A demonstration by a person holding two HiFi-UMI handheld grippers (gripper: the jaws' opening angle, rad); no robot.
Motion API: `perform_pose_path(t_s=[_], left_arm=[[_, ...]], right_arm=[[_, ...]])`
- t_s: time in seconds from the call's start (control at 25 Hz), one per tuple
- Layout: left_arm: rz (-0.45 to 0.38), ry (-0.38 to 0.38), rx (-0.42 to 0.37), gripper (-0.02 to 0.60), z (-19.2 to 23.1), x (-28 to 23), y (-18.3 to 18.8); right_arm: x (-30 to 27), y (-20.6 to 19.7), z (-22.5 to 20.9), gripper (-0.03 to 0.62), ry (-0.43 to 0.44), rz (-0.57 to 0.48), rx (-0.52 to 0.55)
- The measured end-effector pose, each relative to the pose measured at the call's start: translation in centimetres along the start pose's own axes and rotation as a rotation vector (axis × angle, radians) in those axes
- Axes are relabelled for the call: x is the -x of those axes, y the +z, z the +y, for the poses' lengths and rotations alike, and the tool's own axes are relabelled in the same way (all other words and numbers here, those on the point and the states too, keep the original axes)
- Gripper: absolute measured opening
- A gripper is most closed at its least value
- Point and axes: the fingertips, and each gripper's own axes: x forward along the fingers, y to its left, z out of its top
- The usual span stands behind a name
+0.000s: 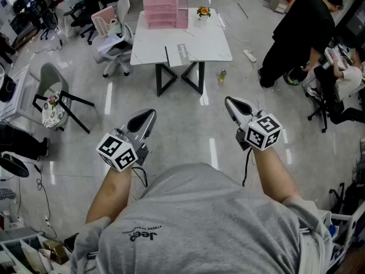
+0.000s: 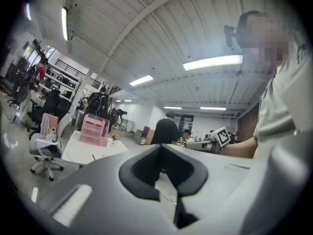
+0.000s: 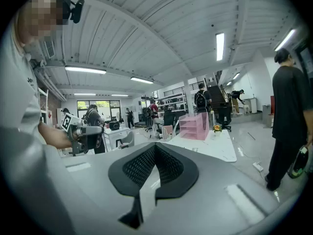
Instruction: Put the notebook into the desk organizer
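Observation:
The pink desk organizer (image 1: 165,7) stands at the far edge of a white table (image 1: 211,44) several steps ahead. A flat grey item (image 1: 182,53), likely the notebook, lies near the table's front edge beside a thin dark strip (image 1: 166,55). My left gripper (image 1: 149,116) and right gripper (image 1: 231,103) hang over the floor in front of my body, far from the table. Both are shut with nothing between the jaws. The left gripper view shows its tips (image 2: 161,148) together below the organizer (image 2: 94,130). In the right gripper view the tips (image 3: 154,148) also meet, left of the organizer (image 3: 194,127).
A small flower pot (image 1: 203,11) sits beside the organizer. A bottle (image 1: 222,75) stands on the floor by the table's legs. Office chairs (image 1: 117,36) are at the table's left, a folding chair (image 1: 54,99) further left. A person in black (image 1: 299,36) bends at the right.

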Motion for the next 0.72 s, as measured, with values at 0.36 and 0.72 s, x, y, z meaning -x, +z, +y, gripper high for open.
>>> perform_pose_path(t_s=[0.36,0.72], left_arm=[[0.0,-0.002,-0.006,0.058,0.1,-0.6,-0.1],[0.028,0.015,-0.026,0.407,0.3,-2.1,-0.3]], right_arm=[[-0.3,-0.4,-0.6,0.002,0.025,0.003,-0.037],[-0.4,-0.5,-1.1,0.003,0.035,0.008,0.002]])
